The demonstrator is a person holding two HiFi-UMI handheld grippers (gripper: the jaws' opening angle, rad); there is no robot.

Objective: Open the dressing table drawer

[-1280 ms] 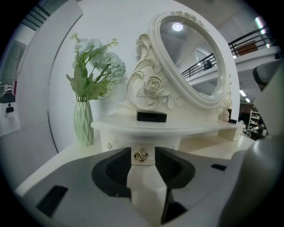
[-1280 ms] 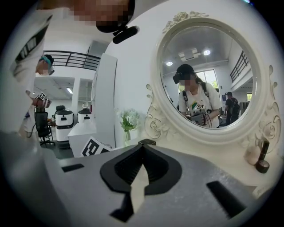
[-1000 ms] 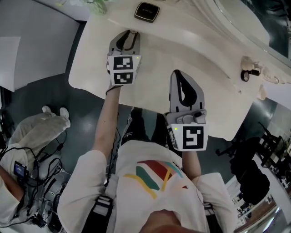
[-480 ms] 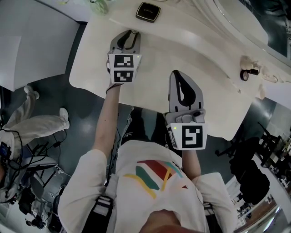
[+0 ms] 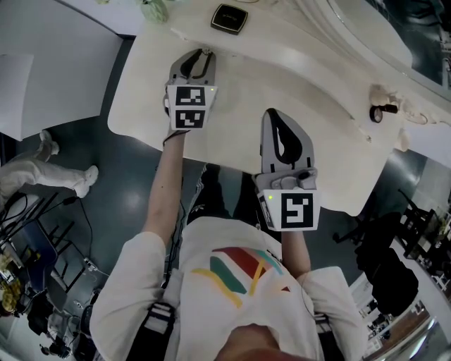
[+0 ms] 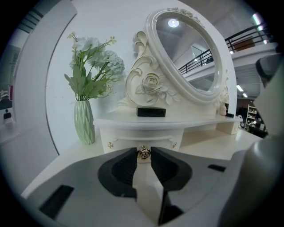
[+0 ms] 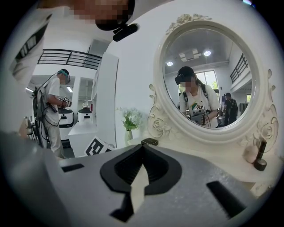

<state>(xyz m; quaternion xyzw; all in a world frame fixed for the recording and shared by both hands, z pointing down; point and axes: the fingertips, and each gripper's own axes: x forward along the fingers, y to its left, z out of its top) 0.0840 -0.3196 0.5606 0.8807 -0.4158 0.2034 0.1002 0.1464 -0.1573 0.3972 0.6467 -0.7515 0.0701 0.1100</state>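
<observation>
The small drawer (image 6: 142, 138) sits under the raised shelf of the cream dressing table (image 5: 331, 134). Its gold rose-shaped knob (image 6: 143, 153) lies right between the tips of my left gripper (image 6: 143, 154). The jaws have just been closing, and their dark pads now press the knob from both sides. In the head view, my left gripper (image 5: 203, 52) reaches to the shelf's front at the table's left. My right gripper (image 5: 274, 113) hovers over the middle of the tabletop, shut with nothing in it; its tips (image 7: 142, 145) meet.
A black box (image 5: 227, 18) lies on the shelf above the drawer. A pale green vase (image 6: 84, 126) with flowers stands to the left and the oval mirror (image 6: 186, 53) behind. Small cosmetics (image 5: 384, 113) stand at the table's right end. A person (image 7: 54, 111) stands far left.
Both grippers keep their places. On the floor at the left, a person in white has shifted out toward the picture's edge.
</observation>
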